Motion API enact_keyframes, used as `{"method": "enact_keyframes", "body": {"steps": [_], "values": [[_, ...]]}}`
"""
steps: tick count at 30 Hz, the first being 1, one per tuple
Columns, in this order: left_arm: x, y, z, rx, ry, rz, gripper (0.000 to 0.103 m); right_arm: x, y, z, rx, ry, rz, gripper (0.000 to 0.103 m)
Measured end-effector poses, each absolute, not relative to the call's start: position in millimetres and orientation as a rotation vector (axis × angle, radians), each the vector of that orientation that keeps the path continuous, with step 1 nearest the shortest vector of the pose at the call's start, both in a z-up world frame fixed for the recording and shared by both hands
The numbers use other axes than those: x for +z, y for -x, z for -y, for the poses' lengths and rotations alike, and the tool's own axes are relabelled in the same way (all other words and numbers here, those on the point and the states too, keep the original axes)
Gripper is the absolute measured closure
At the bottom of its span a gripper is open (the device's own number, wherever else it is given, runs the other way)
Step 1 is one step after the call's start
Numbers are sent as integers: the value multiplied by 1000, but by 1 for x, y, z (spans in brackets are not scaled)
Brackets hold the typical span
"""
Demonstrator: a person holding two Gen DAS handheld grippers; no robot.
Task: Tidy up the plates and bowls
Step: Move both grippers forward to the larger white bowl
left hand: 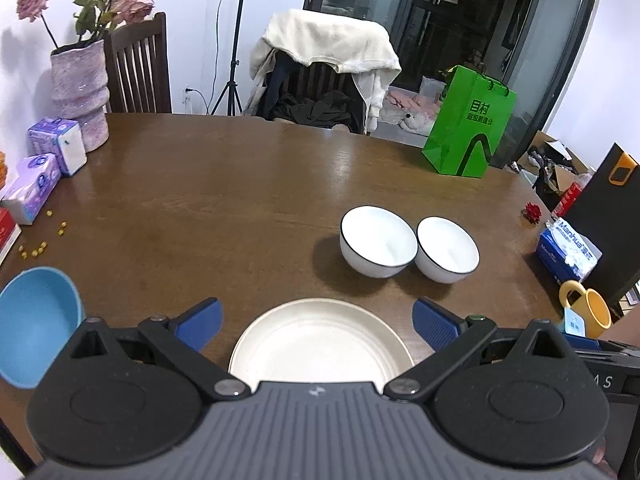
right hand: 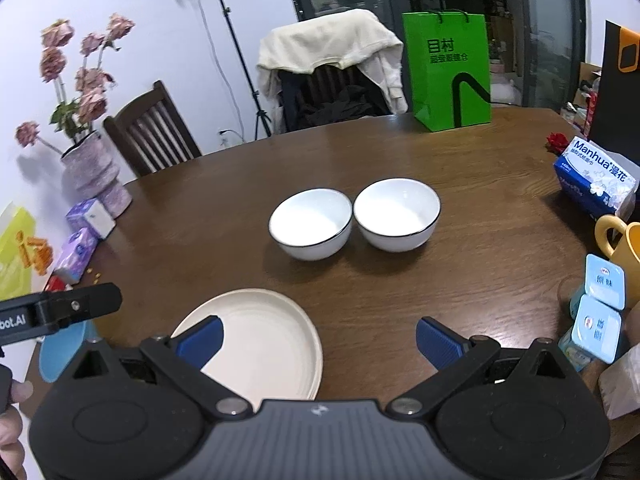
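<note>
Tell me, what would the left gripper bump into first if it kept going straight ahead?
Probably the cream plate. It lies on the table right between the left gripper's open fingers. If the gripper passed above the plate, the nearer white bowl comes next, though height is hard to judge.

1. Both views are evenly lit by indoor light from above; the glass doors [left hand: 460, 20] behind are dark.
2. The wooden table [left hand: 240, 184] carries a soft pale sheen in its middle, stronger in the left wrist view.
3. The two white bowls [right hand: 312, 224] cast soft shadows toward the left and the camera.
4. The white bowl interiors are nearly washed out.
5. Fisheye distortion bends the table edge and walls; the corners vignette to black.
6. Focus is fairly sharp centrally, softer toward the edges.
</note>
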State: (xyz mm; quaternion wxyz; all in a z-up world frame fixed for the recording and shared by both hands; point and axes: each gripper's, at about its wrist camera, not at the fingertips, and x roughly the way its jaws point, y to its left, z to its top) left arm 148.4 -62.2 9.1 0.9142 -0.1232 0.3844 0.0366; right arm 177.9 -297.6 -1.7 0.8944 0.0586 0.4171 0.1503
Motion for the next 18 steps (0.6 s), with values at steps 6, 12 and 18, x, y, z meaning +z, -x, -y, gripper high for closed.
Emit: {"method": "enact_keyframes", "body": {"steps": [6, 12, 18], "values": [[0, -191, 55, 76, 260, -828, 0, -11, -214, 296, 280, -132, -887, 0], [-8, -232, 54, 62, 248, -861, 0, -22, -251, 293, 254, -155, -911, 1], [-17, -266, 55, 46, 238, -887, 0, -31, -282, 292, 230, -172, -928, 1]]}}
